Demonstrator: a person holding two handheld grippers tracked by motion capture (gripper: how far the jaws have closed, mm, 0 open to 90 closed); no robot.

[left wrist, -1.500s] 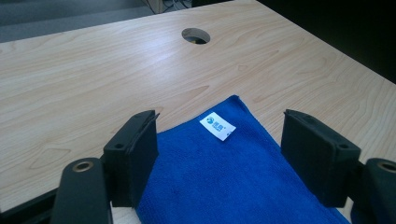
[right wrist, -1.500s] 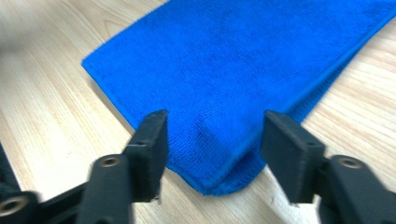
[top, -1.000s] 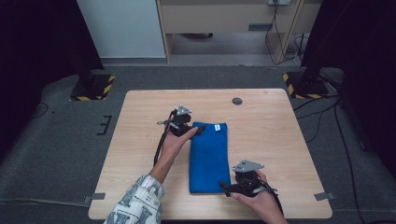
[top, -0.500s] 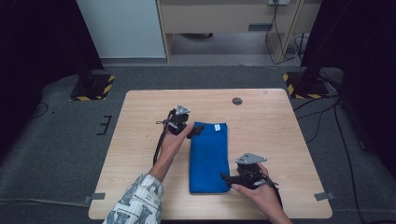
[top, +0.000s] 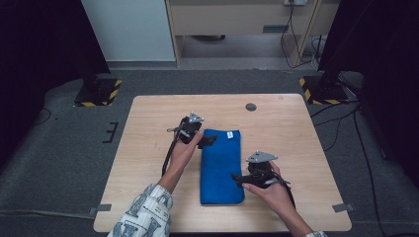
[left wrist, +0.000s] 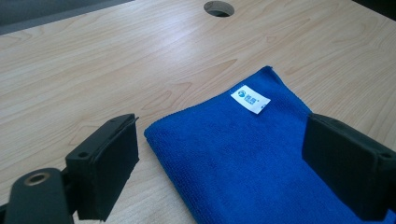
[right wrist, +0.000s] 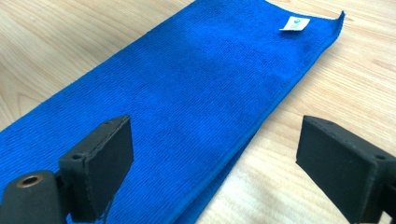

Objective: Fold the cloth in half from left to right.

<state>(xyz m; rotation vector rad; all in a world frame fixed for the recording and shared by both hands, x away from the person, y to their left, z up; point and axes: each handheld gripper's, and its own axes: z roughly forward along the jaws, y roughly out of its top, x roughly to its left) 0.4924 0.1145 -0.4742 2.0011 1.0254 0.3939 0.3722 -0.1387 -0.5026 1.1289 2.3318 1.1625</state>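
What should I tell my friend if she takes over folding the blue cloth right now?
Left hand-held gripper: jaws open, just been widening, nothing pressed between them, at the far left corner of the blue cloth.
Right hand-held gripper: jaws open, just been widening, gripping nothing, at the cloth's near right edge.
Cloth: lies flat on the wooden table as a long folded strip, its white label up at the far end.
Done: it looks folded lengthwise and let go.
Left: probably one more fold, near end to far end; regrip the corners first.
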